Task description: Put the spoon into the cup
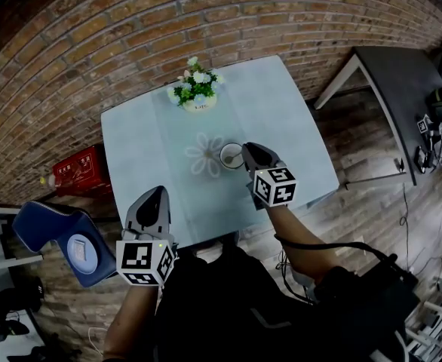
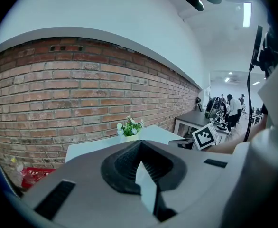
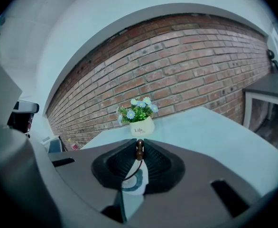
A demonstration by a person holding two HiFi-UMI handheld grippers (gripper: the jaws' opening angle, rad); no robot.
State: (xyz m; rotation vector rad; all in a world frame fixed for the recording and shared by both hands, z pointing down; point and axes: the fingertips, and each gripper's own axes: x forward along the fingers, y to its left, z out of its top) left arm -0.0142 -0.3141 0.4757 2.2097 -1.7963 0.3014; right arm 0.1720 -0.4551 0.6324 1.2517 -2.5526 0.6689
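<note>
A white cup (image 1: 230, 155) stands near the middle of the pale blue table (image 1: 289, 119). My right gripper (image 1: 250, 151) hovers just to the right of it, with its tips over the cup's rim. In the right gripper view the right gripper (image 3: 139, 144) is shut on the brown handle end of a spoon (image 3: 139, 149). The spoon's lower part hangs in the gap behind the tips, where a round white shape, likely the cup (image 3: 132, 183), shows below. The spoon is hidden in the head view. My left gripper (image 1: 155, 194) is at the table's front edge, shut (image 2: 140, 145) with nothing in it.
A white pot of flowers (image 1: 197, 90) stands at the table's far side. A flower print (image 1: 204, 154) lies left of the cup. A dark table (image 1: 402, 81) is at the right. On the floor at the left are a red box (image 1: 81, 170) and a blue chair (image 1: 59, 236).
</note>
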